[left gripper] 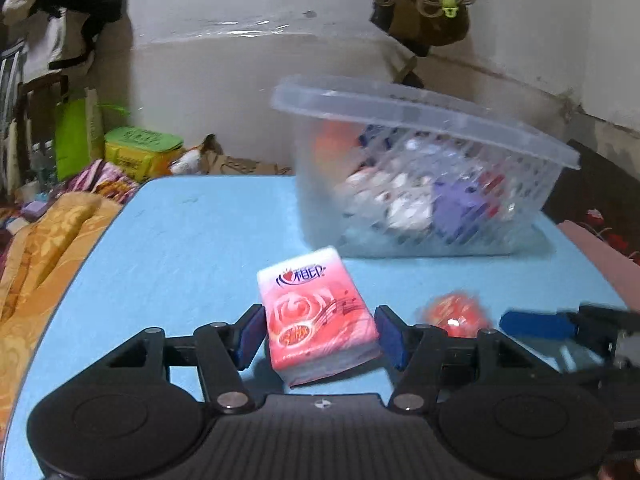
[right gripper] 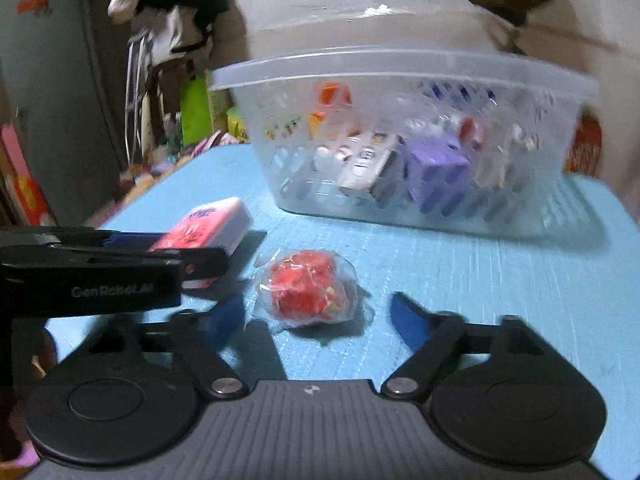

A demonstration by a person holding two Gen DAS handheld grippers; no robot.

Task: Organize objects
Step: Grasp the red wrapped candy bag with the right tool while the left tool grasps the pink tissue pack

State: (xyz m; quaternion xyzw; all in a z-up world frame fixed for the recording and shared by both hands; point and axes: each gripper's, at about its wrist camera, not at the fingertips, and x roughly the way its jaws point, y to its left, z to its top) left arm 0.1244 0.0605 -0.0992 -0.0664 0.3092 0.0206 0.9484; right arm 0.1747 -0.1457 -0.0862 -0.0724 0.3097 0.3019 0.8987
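Observation:
A pink tissue pack (left gripper: 316,312) lies on the blue table (left gripper: 180,240), between the fingers of my left gripper (left gripper: 318,334). The jaws are open, with a small gap on each side of the pack. It also shows in the right wrist view (right gripper: 208,228), with the left gripper (right gripper: 120,256) around it. A red wrapped item in clear plastic (right gripper: 308,288) lies on the table just ahead of my open right gripper (right gripper: 318,320), between its blue fingertips. It also shows in the left wrist view (left gripper: 454,314).
A clear plastic basket (left gripper: 424,120) holding several small items stands at the back of the table, also in the right wrist view (right gripper: 400,68). Bedding (left gripper: 48,248) and clutter lie beyond the table's left edge. A wall stands behind.

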